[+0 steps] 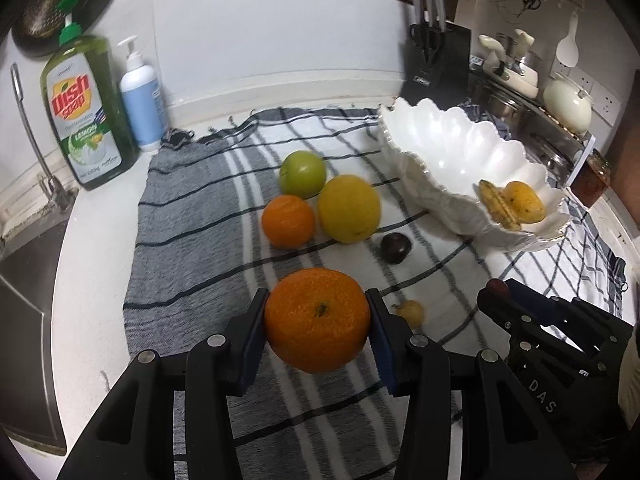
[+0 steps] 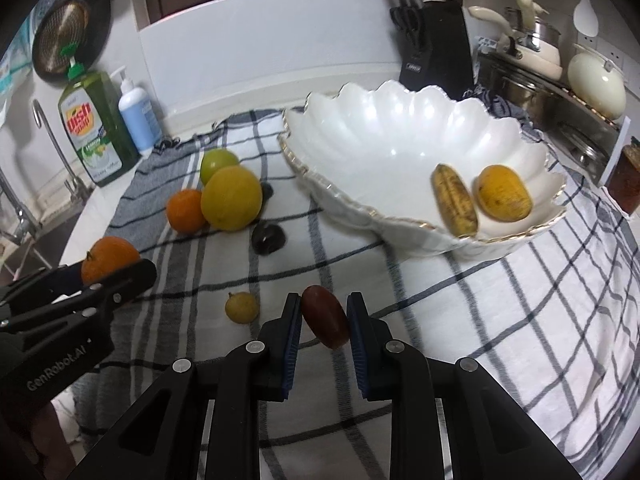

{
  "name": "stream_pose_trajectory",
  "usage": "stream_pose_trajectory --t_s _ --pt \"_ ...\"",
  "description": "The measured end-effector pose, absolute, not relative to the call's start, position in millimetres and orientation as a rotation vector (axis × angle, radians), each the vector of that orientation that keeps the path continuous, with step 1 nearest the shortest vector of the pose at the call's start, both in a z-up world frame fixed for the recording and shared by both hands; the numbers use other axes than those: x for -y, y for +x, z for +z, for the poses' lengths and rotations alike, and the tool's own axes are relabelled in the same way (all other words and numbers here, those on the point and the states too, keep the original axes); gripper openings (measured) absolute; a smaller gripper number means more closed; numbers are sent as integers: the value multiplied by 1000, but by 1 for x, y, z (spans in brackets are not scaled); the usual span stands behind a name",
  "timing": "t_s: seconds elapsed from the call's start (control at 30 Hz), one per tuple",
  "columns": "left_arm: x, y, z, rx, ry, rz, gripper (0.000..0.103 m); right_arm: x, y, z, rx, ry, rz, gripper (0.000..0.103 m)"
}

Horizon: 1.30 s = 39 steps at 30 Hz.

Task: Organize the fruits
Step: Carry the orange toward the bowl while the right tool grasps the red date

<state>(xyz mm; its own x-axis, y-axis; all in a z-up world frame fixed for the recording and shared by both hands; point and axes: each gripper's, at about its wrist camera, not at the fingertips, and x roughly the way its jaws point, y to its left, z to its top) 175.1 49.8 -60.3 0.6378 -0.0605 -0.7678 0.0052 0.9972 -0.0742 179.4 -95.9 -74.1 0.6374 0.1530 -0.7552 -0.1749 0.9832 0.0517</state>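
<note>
My left gripper (image 1: 317,312) is shut on a large orange (image 1: 317,320), held just above the checked cloth (image 1: 192,264). A small dark red oval fruit (image 2: 325,316) is clamped in my right gripper (image 2: 324,312), also shut, low over the cloth. On the cloth lie a green apple (image 1: 303,173), a smaller orange (image 1: 288,221), a big yellow citrus (image 1: 349,208), a dark plum (image 1: 395,245) and a tiny yellow fruit (image 1: 412,312). The white scalloped bowl (image 2: 384,148) at the right holds a small banana (image 2: 455,199) and a yellow-orange fruit (image 2: 504,193).
A dish soap bottle (image 1: 86,112) and a pump bottle (image 1: 142,96) stand at the cloth's back left beside a sink (image 1: 24,280). A knife block (image 1: 438,60), pots and a kettle (image 1: 568,106) line the back right. A jar (image 2: 628,178) stands right of the bowl.
</note>
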Motion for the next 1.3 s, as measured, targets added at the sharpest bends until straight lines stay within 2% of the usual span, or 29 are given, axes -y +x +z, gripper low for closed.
stream_pose_trajectory --t_s 0.77,1.3 --pt "31 224 -13 -802 0 -189 46 179 200 -18 -739 68 62 25" --pt "69 282 -23 -836 23 -241 46 213 250 -27 -772 109 42 25"
